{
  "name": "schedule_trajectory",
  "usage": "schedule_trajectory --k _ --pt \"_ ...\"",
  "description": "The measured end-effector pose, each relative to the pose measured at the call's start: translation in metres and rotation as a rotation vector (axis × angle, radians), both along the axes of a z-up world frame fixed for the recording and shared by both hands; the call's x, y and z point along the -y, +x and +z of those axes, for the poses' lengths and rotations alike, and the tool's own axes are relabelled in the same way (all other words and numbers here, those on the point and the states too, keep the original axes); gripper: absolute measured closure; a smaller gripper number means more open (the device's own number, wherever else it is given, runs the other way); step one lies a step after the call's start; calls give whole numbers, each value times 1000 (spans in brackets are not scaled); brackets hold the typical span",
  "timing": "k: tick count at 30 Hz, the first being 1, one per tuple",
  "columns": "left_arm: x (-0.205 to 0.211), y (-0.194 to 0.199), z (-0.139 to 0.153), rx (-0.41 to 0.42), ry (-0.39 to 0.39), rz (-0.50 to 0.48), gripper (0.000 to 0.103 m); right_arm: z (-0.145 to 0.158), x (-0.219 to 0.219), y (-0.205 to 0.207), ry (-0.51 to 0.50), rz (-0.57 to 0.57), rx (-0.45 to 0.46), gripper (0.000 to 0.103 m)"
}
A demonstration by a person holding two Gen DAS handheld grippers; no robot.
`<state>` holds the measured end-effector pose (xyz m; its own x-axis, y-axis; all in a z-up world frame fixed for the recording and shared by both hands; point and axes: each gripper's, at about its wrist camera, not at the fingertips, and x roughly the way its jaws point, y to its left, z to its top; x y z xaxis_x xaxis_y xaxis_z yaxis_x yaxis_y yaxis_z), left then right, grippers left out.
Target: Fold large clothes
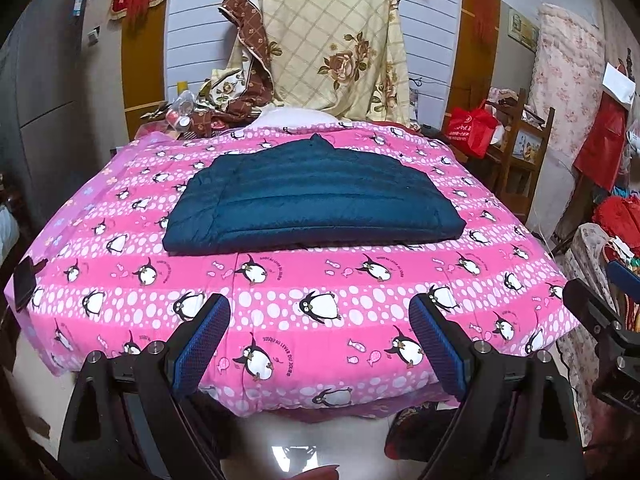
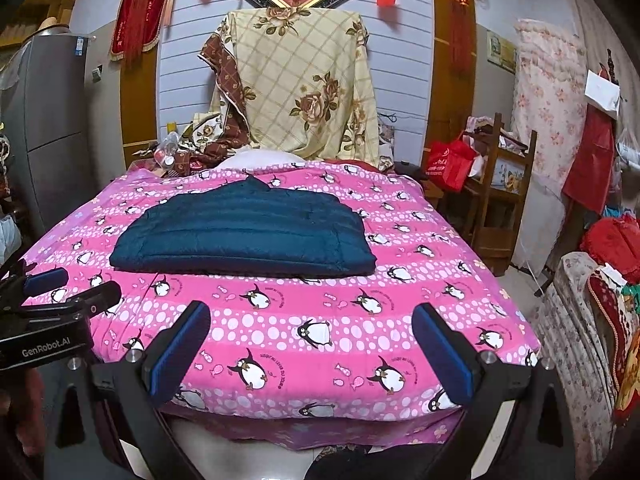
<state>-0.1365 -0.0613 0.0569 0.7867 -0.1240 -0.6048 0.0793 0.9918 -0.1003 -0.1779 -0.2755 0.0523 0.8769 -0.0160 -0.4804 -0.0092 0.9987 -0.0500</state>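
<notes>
A dark teal quilted jacket lies folded into a flat wide rectangle on the pink penguin-print quilt, in the middle of the bed; it also shows in the right wrist view. My left gripper is open and empty, held over the bed's near edge, well short of the jacket. My right gripper is open and empty too, also back at the near edge. The left gripper's tips show at the left of the right wrist view; the right gripper shows at the right of the left wrist view.
A floral sheet hangs behind the bed's head, with cluttered items at the back left. A dark flat object lies at the quilt's left corner. A wooden rack with a red bag stands to the right; a grey cabinet to the left.
</notes>
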Motion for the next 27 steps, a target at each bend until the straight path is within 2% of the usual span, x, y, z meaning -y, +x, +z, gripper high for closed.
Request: schedule_trajectory --k 27 --pt "3 0 -4 -14 -8 -6 40 -6 -3 0 -1 2 -7 1"
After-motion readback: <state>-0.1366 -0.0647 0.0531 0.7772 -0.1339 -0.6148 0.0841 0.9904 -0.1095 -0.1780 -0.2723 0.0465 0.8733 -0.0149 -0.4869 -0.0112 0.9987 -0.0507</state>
